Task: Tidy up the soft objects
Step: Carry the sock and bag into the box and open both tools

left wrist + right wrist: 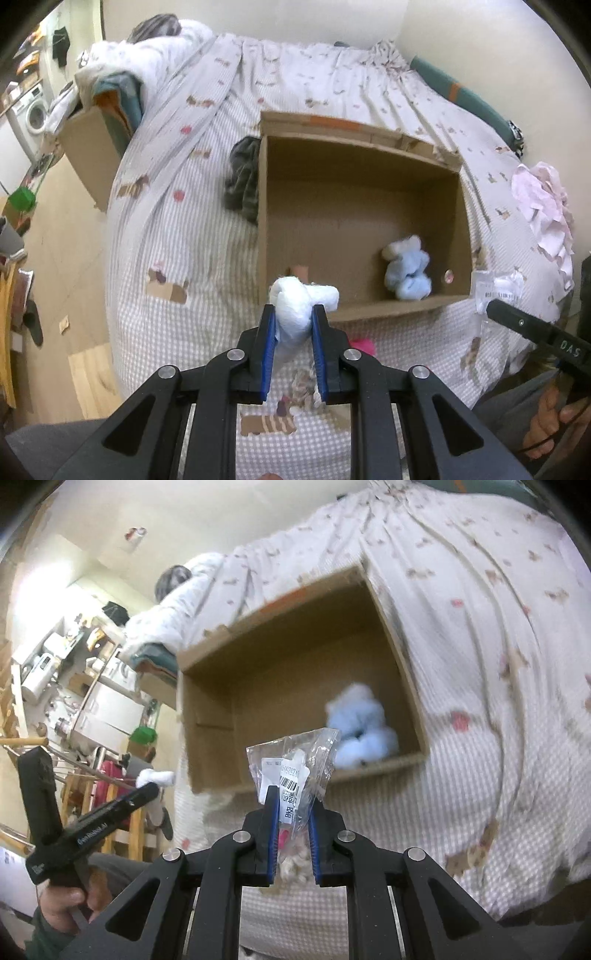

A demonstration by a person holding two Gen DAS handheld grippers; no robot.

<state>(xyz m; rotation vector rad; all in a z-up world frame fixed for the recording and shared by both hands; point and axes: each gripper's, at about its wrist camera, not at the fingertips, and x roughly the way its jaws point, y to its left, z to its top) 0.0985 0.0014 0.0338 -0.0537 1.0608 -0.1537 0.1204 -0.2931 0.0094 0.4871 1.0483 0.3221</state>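
An open cardboard box (369, 306) lies on the bed, also in the right wrist view (391, 764). A light blue plush toy (408, 273) sits in its near right corner, seen too in the right wrist view (360, 727). My left gripper (294, 314) is shut on a white rolled soft bundle (299, 299), held just above the box's near rim. My right gripper (291, 794) is shut on a clear plastic bag (295, 764) with a barcode label, in front of the box. The bag (496, 286) and right gripper also show in the left wrist view.
A dark grey garment (243, 177) lies against the box's left side. A pink-white crumpled cloth (543, 210) lies at the right. Something bright pink (364, 345) lies on the bed before the box. A second box (92, 147) and folded bedding sit far left.
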